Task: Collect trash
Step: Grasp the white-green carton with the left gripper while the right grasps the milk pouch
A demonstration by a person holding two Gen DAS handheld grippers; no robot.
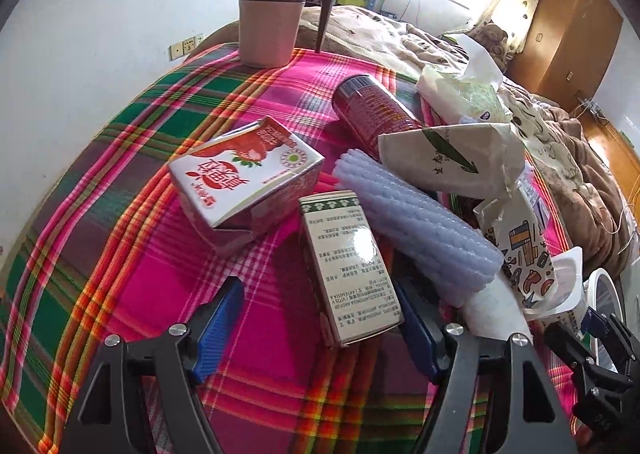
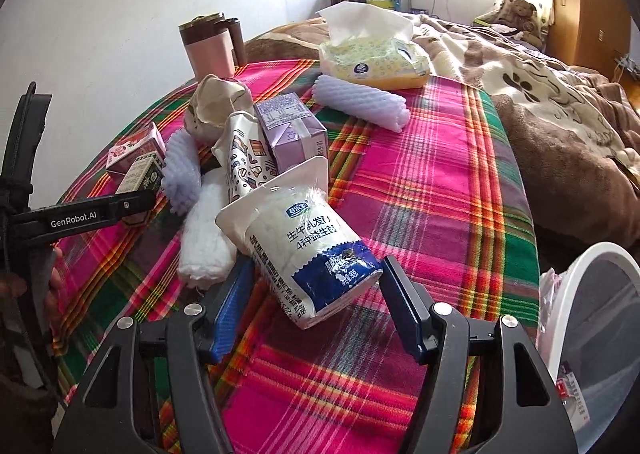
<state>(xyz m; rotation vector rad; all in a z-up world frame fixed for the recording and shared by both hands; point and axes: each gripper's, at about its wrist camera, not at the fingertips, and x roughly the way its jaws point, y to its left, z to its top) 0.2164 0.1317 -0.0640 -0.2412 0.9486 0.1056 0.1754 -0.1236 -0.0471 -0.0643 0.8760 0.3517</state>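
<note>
The left gripper (image 1: 320,328) tilts steeply down over the plaid-covered bench (image 1: 132,254), its blue fingers (image 1: 222,318) apart on either side of the near end of a green-and-white carton (image 1: 348,266); neither pad visibly presses it. The carton lies flat, long axis running from about 5 o'clock near the gripper toward 11 o'clock. At its 10 o'clock sits a red-and-white carton (image 1: 244,178); at 2 o'clock lies a lavender foam sleeve (image 1: 416,222).

The right gripper (image 2: 316,310) also pitches down, fingers apart and flanking the blue bottom of a white yogurt pouch (image 2: 304,242); whether they touch it I cannot tell. The pouch's long axis runs from 5 o'clock up toward 11 o'clock, its flat top farthest away. A white bin (image 2: 600,318) stands at 3 o'clock.
</note>
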